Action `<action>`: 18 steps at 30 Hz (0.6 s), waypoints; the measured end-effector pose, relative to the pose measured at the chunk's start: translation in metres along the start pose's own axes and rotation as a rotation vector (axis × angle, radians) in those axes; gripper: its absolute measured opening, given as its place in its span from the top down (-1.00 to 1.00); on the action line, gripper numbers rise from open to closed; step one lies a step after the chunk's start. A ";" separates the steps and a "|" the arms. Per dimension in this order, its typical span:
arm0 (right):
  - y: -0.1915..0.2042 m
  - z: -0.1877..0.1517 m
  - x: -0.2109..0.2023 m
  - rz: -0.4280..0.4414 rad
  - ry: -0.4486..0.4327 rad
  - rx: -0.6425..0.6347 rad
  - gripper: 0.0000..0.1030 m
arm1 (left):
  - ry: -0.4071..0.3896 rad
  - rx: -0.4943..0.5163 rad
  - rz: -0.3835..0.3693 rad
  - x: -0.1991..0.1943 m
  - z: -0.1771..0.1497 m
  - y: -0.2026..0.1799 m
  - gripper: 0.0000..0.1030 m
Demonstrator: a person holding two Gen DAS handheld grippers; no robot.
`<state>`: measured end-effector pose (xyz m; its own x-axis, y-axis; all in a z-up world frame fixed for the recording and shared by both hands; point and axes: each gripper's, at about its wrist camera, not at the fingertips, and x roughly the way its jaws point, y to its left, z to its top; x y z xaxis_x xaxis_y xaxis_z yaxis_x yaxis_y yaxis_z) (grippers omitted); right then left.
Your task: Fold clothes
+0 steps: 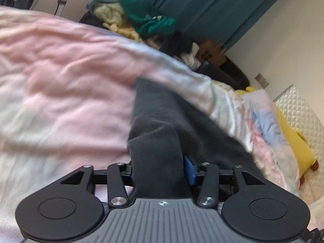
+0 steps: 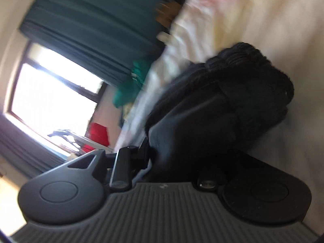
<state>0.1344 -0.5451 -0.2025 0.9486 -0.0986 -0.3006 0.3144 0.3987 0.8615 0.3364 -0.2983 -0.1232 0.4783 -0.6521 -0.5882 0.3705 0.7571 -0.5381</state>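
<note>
Dark grey cloth (image 1: 160, 121), draped over the pink bedspread (image 1: 60, 70), is pinched between the closed-in fingers of the left gripper (image 1: 160, 168), while the right gripper (image 2: 172, 162) clamps its bunched other end.

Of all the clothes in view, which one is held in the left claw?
The dark grey garment: it runs between the left claw's fingers and across the pink bedding. The green garment and cream knit lie untouched in the far pile.
</note>
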 end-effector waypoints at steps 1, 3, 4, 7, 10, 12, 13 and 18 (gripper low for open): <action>-0.002 -0.002 0.000 0.007 0.002 -0.013 0.31 | -0.005 0.007 -0.016 -0.001 -0.003 0.005 0.02; 0.003 0.003 0.000 -0.002 0.014 -0.021 0.25 | -0.038 0.009 -0.012 -0.011 -0.005 0.005 -0.05; 0.005 0.006 0.000 -0.018 0.027 0.006 0.21 | -0.034 0.005 -0.010 -0.016 -0.004 0.003 -0.13; 0.010 0.010 -0.009 -0.077 0.064 0.104 0.11 | -0.002 0.074 0.004 -0.039 -0.003 -0.016 -0.45; 0.027 0.006 -0.041 -0.200 0.059 0.079 0.02 | 0.005 0.173 0.024 -0.073 -0.009 -0.039 -0.52; 0.042 0.004 -0.063 -0.255 0.046 0.021 0.01 | -0.013 0.234 0.031 -0.107 -0.015 -0.057 -0.54; 0.052 0.004 -0.075 -0.251 0.043 -0.017 0.01 | -0.022 0.265 0.035 -0.125 -0.018 -0.067 -0.54; 0.110 0.005 -0.130 -0.214 -0.002 -0.212 0.01 | -0.111 0.358 0.030 -0.200 -0.030 -0.112 -0.68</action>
<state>0.0460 -0.4928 -0.0672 0.8618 -0.2027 -0.4649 0.4930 0.5498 0.6743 0.1753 -0.2542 0.0368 0.5694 -0.6363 -0.5206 0.6008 0.7543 -0.2648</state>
